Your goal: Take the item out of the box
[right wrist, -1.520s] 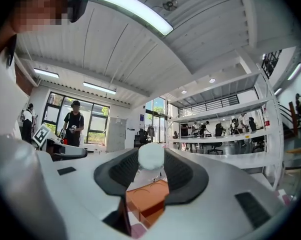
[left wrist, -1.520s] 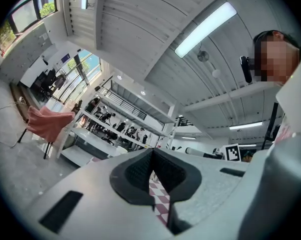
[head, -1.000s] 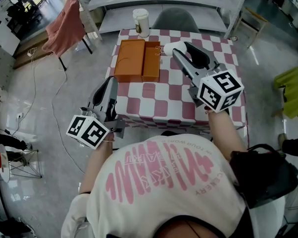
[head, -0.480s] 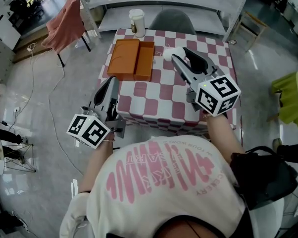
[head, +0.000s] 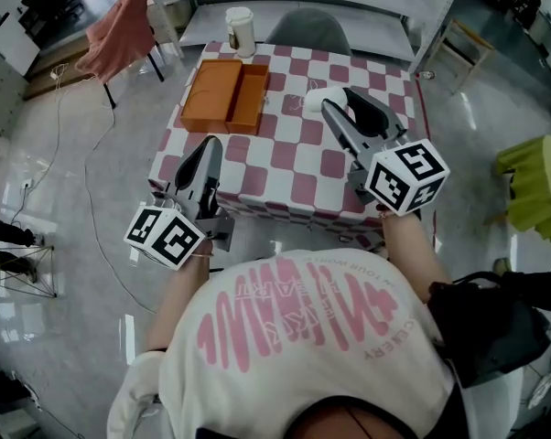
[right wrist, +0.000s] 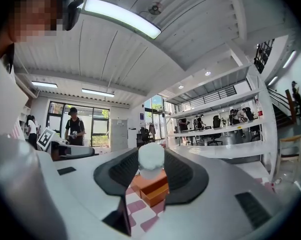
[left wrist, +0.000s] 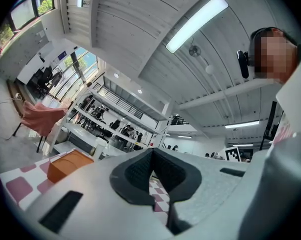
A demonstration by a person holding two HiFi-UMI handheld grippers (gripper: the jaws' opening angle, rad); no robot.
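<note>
With the right claw [head: 327,101], gripped the white item [head: 312,101]; held the left claw [head: 207,149] closed and empty by the worktop's [head: 298,167] near edge. Over the last second, widened the gap between item and box [head: 225,94], which drifted to the upper left. Judged the removal done, with only setting down left. Saw only in the right gripper view the pads squeezing the item, box behind. Saw only in the head view the checks beneath.

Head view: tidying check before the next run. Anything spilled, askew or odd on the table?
Nothing stands out: the orange box lies open, the cup stands upright, the right gripper holds the white item.
</note>
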